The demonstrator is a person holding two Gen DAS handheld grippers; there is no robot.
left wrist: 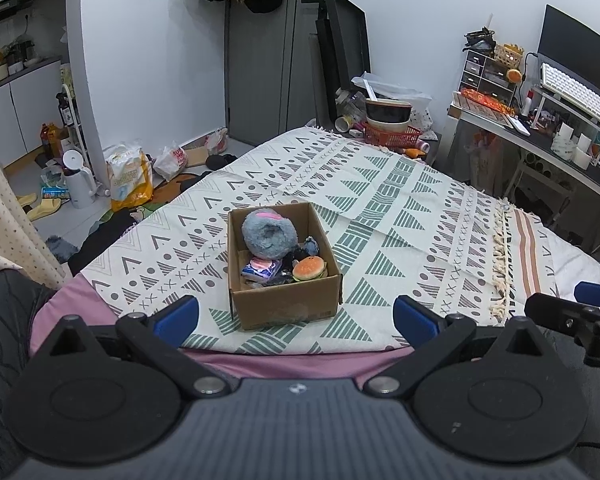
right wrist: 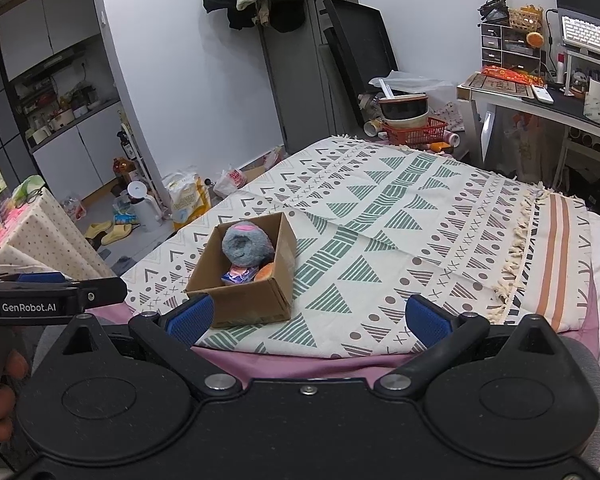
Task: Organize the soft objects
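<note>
1. Sitting straight ahead of the left gripper point(left wrist: 296, 316), a cardboard box point(left wrist: 288, 308) rests on the patterned blanket point(left wrist: 400, 200) near the bed's front edge, its long axis running away from the camera.
2. Seen from the right wrist, the same box lies ahead and to the left of the right gripper point(right wrist: 308, 318), just beyond its left blue pad; the left gripper appears the nearer and better centred of the two.
3. Both grippers hang with fingers spread wide and nothing between them.
4. One box holds the soft objects: one grey fluffy plush point(left wrist: 269, 234) with a pink patch at the far end, one burger-shaped toy point(left wrist: 309, 269) at the near right corner, one small blue-and-pink packet point(left wrist: 261, 269) beside it, and dark items between, too obscured to count.
5. No soft object lies loose on the blanket, so the sorting looks largely finished.
</note>
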